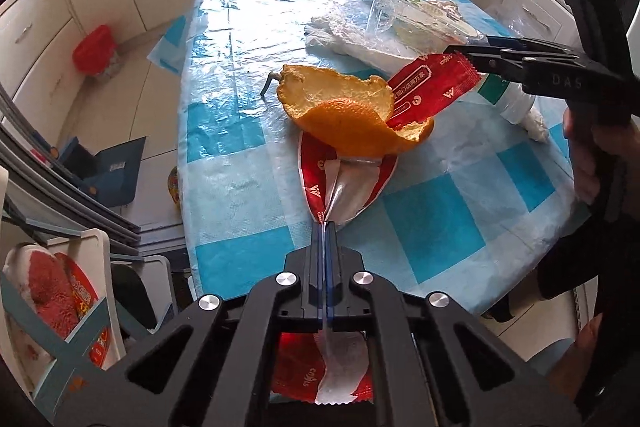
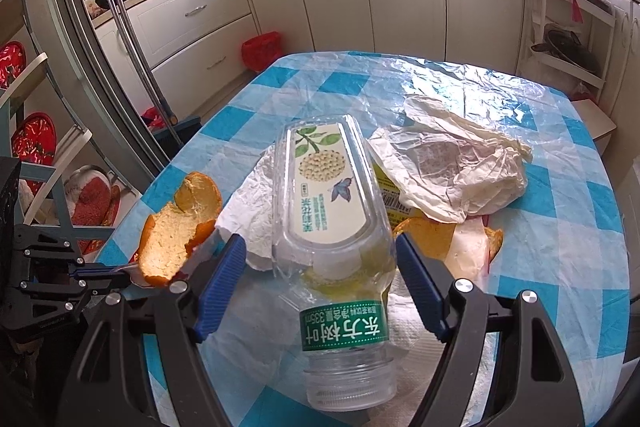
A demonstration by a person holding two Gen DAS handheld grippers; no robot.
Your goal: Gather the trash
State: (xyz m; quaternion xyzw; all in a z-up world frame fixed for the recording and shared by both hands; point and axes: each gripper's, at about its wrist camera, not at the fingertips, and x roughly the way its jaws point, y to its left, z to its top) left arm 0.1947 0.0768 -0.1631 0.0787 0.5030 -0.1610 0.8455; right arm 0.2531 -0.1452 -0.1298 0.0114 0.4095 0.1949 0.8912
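My left gripper (image 1: 326, 225) is shut on a torn red and silver wrapper (image 1: 344, 187), held above the table; an orange peel (image 1: 352, 111) sits in the wrapper's open end. In the right wrist view the left gripper (image 2: 120, 277) shows at far left with the peel (image 2: 180, 227). My right gripper (image 2: 320, 255) is open, its blue pads either side of a clear plastic bottle (image 2: 332, 211) lying on the table, neck toward the camera. In the left wrist view the right gripper (image 1: 472, 53) reaches over the bottle (image 1: 424, 15).
The table has a blue and white checked cloth (image 2: 560, 235) under clear plastic. A crumpled white bag (image 2: 452, 163), a paper towel (image 2: 256, 203) and another peel (image 2: 428, 239) lie by the bottle. A red bin (image 2: 262, 49) stands by the cabinets. A chair (image 1: 80, 283) stands at the left.
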